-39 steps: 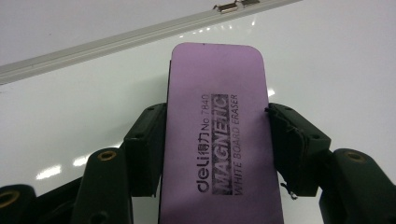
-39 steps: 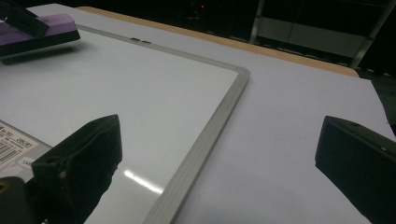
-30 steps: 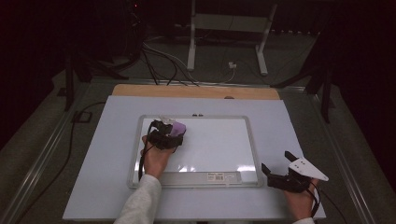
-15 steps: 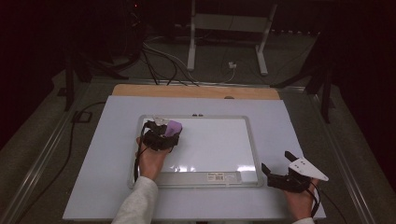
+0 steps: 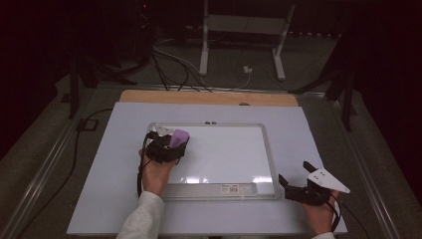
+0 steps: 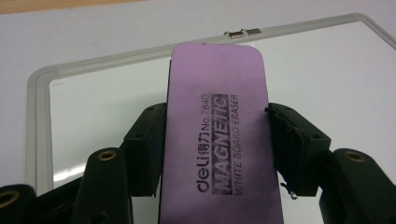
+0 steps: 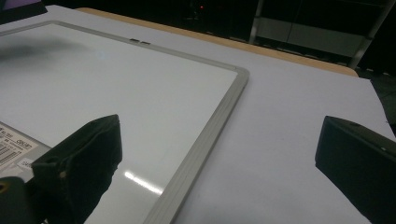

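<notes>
Dark room, white table: your left gripper (image 5: 169,144) clamps the eraser (image 6: 219,135) by its long sides over the whiteboard's (image 5: 224,154) near-left corner, long axis pointing away from you, bare board stretching right, while your right gripper (image 5: 298,185) rests open, empty, off the board's right edge.

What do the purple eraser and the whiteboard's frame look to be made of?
Eraser: matte purple top, probably foam or soft plastic; flat, no shine, with printed black lettering. Whiteboard frame: pale grey with lengthwise ridges, likely aluminium or plastic; the look leaves that open.
</notes>
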Available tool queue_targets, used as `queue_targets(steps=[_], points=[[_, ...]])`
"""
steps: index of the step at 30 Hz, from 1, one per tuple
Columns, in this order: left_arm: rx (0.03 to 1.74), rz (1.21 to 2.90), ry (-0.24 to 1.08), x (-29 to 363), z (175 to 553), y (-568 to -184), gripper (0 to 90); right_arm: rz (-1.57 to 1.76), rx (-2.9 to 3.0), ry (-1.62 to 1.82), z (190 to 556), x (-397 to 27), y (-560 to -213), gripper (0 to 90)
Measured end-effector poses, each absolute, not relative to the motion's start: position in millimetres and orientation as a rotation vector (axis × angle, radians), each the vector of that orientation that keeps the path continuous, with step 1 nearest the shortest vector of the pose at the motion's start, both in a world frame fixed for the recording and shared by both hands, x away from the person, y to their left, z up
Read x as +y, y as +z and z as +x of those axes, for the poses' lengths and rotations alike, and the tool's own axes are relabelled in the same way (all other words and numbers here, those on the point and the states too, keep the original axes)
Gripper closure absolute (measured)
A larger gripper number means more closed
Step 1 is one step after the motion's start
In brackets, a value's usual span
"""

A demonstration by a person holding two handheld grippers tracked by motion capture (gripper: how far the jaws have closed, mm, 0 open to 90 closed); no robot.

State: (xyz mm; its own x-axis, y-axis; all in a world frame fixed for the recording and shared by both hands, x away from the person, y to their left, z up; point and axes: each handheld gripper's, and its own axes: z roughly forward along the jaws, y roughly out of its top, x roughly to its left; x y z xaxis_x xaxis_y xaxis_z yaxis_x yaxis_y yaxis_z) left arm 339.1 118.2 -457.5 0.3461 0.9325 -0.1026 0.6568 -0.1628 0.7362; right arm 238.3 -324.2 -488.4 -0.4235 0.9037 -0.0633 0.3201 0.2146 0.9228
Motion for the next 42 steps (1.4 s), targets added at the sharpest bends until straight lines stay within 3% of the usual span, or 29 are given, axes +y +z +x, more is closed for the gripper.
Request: queue_targets(steps=[42], points=[[1.483,1.907,0.438,152,290,-481,41.9,1.133,1.868,1.194,237,-324,-488,1.1]])
